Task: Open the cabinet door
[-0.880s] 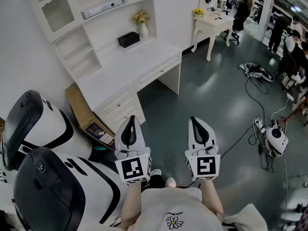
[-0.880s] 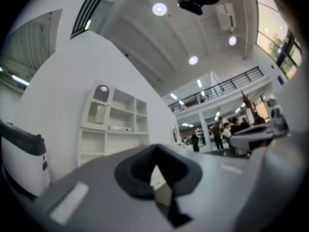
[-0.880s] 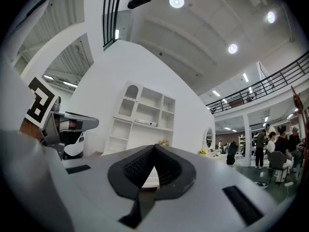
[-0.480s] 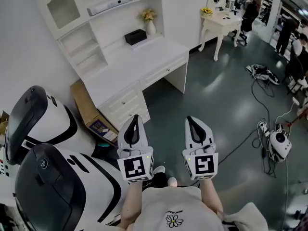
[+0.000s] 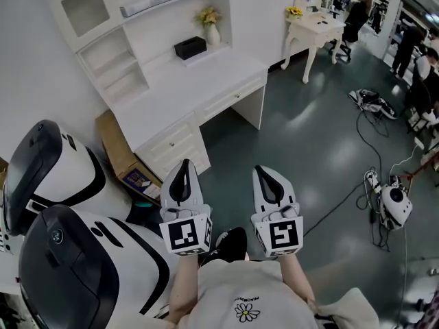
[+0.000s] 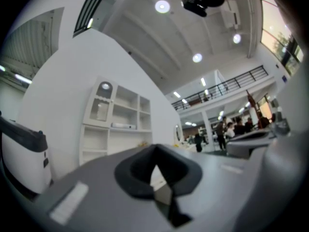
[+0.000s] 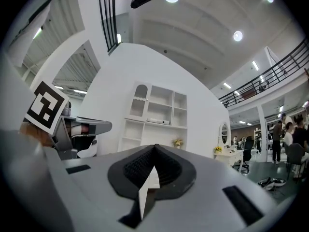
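Observation:
The white desk with its shelf cabinet (image 5: pixel 154 81) stands against the wall at the upper left of the head view. Its arched glass door (image 5: pixel 86 9) at the top left is closed, and it also shows far off as the glass door (image 6: pixel 101 103) and glass door (image 7: pixel 138 100). Held side by side over the grey floor, well short of the desk, are my left gripper (image 5: pixel 184 166) and right gripper (image 5: pixel 265 173). Both are shut, with nothing between the jaws. In the gripper views the left gripper (image 6: pixel 155 151) and right gripper (image 7: pixel 154 149) point level at the cabinet.
Two large white-and-black machines (image 5: pixel 51 173) (image 5: pixel 75 273) stand close on my left. A cardboard box (image 5: pixel 116 149) leans by the desk's drawers (image 5: pixel 171 146). A small white table (image 5: pixel 312 29) stands at the back right. Cables and a white device (image 5: pixel 394 204) lie on the right floor, with people beyond.
The view has shifted slightly toward the desk, and a dark shoe has come forward below the grippers. The right gripper has drifted a little left, nearer the left one. Both stay shut.

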{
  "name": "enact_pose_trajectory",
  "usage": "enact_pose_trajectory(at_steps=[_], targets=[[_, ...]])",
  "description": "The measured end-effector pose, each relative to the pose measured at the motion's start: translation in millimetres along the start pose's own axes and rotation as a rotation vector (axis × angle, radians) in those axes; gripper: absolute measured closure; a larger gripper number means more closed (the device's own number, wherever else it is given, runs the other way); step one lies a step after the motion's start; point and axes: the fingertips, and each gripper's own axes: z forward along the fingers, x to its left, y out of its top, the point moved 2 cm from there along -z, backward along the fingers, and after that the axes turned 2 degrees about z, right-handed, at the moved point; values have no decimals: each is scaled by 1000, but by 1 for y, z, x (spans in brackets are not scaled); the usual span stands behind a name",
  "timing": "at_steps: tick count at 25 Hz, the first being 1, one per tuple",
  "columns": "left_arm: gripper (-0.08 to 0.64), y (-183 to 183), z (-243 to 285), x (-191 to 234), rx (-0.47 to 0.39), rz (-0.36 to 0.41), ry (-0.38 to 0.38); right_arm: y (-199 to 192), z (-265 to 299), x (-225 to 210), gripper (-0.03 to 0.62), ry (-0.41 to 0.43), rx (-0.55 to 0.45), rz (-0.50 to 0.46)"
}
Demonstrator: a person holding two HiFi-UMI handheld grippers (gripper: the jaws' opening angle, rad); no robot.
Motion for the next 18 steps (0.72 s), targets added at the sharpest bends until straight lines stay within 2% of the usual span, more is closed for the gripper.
enact_pose_trajectory(at_steps=[6, 11, 18], targets=[[554, -3, 14, 3, -8, -3, -5, 1, 11, -3, 592, 7, -7, -18], [554, -18, 33, 8, 10, -1, -12, -18, 34, -10, 592, 1, 48, -5], [554, -34, 105, 43, -25, -9, -27, -30, 105, -15, 592, -8, 48, -35]])
